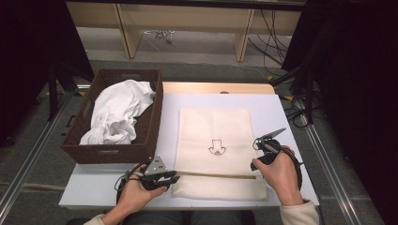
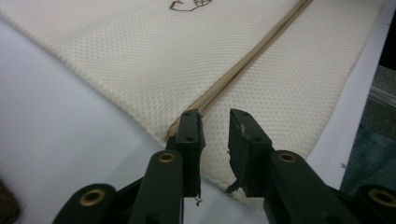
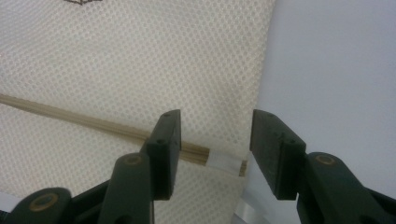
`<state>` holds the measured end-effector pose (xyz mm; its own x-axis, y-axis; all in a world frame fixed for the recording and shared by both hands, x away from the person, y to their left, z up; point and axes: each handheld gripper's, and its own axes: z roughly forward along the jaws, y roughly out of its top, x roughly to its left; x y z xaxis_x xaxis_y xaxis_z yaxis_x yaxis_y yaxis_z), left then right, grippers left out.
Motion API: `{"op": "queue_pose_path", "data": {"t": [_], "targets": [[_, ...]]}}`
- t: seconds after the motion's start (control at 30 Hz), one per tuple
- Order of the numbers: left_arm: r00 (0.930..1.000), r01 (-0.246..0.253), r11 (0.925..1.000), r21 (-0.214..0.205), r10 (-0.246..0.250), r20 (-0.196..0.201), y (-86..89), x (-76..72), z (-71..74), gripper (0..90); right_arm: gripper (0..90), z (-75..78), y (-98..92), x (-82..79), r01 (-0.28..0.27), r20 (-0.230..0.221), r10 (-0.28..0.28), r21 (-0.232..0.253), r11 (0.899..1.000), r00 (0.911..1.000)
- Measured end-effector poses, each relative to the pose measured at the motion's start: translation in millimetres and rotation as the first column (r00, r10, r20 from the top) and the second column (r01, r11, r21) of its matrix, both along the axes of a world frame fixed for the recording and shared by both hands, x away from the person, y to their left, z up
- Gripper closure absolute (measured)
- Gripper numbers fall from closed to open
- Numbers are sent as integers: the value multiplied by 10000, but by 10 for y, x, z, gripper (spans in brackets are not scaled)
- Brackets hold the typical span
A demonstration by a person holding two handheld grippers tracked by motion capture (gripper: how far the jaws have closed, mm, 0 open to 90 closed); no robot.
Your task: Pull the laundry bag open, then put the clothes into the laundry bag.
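A white tabletop (image 1: 281, 112) fills the middle of the high view, with grey floor around it, a wooden frame beyond its far edge and loose cables at 1 o'clock. One cream mesh bag (image 1: 215, 140) lies flat at the table's centre, its long sides running toward 12 o'clock. It carries one small dark outline mark (image 1: 217, 149) and one tan zipper band (image 1: 211, 175) running across near its near end.

One brown woven basket (image 1: 150, 126) stands at 10 o'clock, just beside the bag's left edge, and holds one crumpled white cloth (image 1: 117, 115). Bare tabletop lies open at 3 o'clock between the bag's right edge and the table's edge, and a narrower strip at 12 o'clock beyond the bag. At 7 o'clock a bare corner of table lies under my left hand.

I hold two tongs. My left gripper (image 1: 172, 178) sits at the bag's near left corner; in the left gripper view its jaws stand slightly apart on either side of the zipper's end, not pressing it. My right gripper (image 1: 256, 157) sits at the bag's right edge, at 4 o'clock; in the right gripper view its jaws stand wide apart over the zipper's other end and grip nothing.
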<state>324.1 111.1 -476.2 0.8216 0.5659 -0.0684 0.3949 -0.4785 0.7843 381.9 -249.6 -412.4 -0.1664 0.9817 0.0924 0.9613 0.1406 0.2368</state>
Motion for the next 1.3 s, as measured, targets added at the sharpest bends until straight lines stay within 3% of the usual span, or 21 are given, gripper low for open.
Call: {"op": "queue_pose_path", "data": {"t": [0.03,0.07,0.1,0.13,0.2,0.33,0.43,0.57,0.63,0.7,0.8,0.87,1.0,1.07,1.13,1.2,1.23,1.27,1.3], "targets": [[10000,83,10000,-22,-83,38,-12,2,-10,703,534,-6,-15,3,-291,155,291,18,9996,9995],[9999,105,9997,-242,-107,-63,-40,-5,-20,692,531,-9,-17,11,-314,156,314,-31,9995,9994],[9997,243,9996,-141,-242,52,-44,-3,-23,679,522,5,20,-3,23,47,-23,12,10000,10000],[9996,248,9996,-155,-246,136,-56,-2,-31,668,512,-2,0,0,-320,222,321,-42,9995,9992],[9988,495,9984,-262,-493,69,-68,0,-33,645,509,-10,9,0,-385,269,389,-136,9992,9989],[9982,549,9969,-560,-536,252,-68,-11,-25,587,494,-5,31,6,-533,407,534,-45,9986,9977],[9985,393,9943,-987,-353,418,-50,-30,6,512,487,8,56,7,-580,504,578,30,9983,9971],[9942,-412,9932,-1091,516,947,6,-43,10,347,473,12,66,11,-651,527,652,-35,9979,9965],[9927,-744,9922,-997,832,871,25,-53,-4,278,463,28,62,8,-405,517,400,80,9991,9979],[9912,-811,9914,-1027,911,964,40,-46,-18,224,451,37,39,16,-522,671,522,-25,9986,9964],[9897,-1073,9866,-1230,1179,817,54,-47,-17,198,442,55,34,23,-563,799,555,79,9984,9953],[9891,-1173,9826,-1441,1286,716,68,-38,-11,191,437,67,59,30,-313,708,300,167,9994,9970],[9854,-1451,9770,-1563,1569,659,93,-28,7,184,428,57,81,54,-451,718,437,172,9988,9965],[9835,-1462,9783,-1471,1597,845,109,-15,17,185,425,52,87,56,-625,713,611,180,9979,9956],[9819,-1642,9735,-1594,1768,685,108,-22,16,184,423,50,102,54,-661,731,646,182,9976,9952],[9837,-1448,9772,-1553,1591,842,121,-12,30,185,423,47,132,52,-559,665,544,205,9982,9963],[9823,-1517,9751,-1616,1670,854,114,-17,33,186,423,41,137,57,-812,751,795,196,9965,9940],[9826,-1489,9765,-1561,1639,877,121,-14,38,187,423,44,153,60,-712,703,695,225,9972,9951],[9820,-1609,9731,-1651,1745,718,115,-22,35,189,423,44,177,65,-711,652,698,173,9973,9954]]}}
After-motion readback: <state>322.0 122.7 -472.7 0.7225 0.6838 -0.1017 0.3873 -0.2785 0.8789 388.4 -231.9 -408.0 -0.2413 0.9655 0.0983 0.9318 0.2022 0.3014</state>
